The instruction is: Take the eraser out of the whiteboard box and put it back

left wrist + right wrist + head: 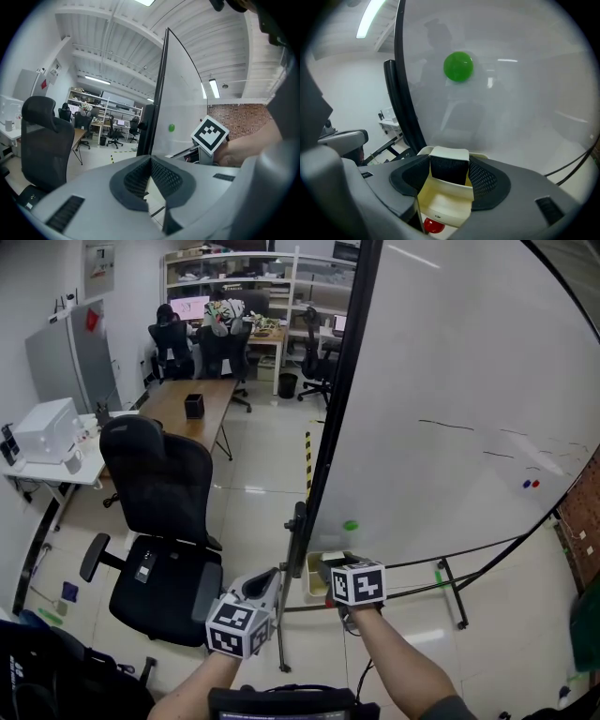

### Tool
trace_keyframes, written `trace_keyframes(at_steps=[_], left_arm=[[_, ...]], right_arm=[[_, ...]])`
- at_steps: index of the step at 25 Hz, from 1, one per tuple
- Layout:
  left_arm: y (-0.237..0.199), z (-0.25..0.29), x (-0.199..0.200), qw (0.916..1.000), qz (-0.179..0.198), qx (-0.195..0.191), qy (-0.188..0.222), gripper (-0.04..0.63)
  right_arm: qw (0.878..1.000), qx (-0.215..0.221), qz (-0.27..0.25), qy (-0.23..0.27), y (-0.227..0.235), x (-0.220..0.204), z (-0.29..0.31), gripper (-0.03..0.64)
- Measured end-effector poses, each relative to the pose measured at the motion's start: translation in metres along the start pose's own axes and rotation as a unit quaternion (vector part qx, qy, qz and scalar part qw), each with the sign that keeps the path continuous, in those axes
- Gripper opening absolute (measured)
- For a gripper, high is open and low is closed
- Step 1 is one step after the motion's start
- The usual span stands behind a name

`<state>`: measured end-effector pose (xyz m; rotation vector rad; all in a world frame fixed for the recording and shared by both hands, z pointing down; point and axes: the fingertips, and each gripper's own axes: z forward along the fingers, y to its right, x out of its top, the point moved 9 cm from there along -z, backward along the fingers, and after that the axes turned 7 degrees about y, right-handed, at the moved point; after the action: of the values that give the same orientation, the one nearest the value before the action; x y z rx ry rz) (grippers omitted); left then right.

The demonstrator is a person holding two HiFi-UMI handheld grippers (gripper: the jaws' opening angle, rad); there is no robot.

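Cream plastic makes up the whiteboard box (440, 206), a small open tray fixed at the lower edge of the whiteboard (450, 381). It sits low in the middle of the head view, so the wiping things are right under the writing surface. The eraser (449, 171) has a cream back and a black felt body, and it stands on edge at the far end of that box, at the centre of the right gripper view.

The right gripper (448, 161) comes in from the bottom of that frame, tilted downward. Its jaws sit on either side of the felt and pinch it across its width (a broad thing to hold, which is why they look so far apart). Taking it by the sides leaves the underside free to slide past the tray's walls. From where I stand I judge the eraser is within the box's outline, but I cannot say whether it is being lifted out or set back in.

The left gripper (151, 160) hangs at the lower left of the head view, off the board. Its jaws are pressed together with nothing between them, apparently parked there so as not to crowd the box.

A green magnet (458, 66) clings to the board above the box, and a black office chair (159, 493) stands at the left of the head view.
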<state>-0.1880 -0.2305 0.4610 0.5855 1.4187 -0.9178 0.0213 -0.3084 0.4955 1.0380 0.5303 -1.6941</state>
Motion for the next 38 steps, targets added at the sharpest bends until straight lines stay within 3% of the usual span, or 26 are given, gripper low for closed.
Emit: trace_keyframes(at_steps=[11, 38], left_arm=[[0.008, -0.009, 0.001, 1.0, 0.0, -0.006, 0.002, 0.03], [0.027, -0.04, -0.002, 1.0, -0.004, -0.003, 0.005, 0.029]], right_arm=[[0.996, 0.013, 0.015, -0.081, 0.001, 0.005, 0.009, 0.288], [0.986, 0.007, 0.03, -0.165, -0.002, 0.01, 0.012, 0.29]])
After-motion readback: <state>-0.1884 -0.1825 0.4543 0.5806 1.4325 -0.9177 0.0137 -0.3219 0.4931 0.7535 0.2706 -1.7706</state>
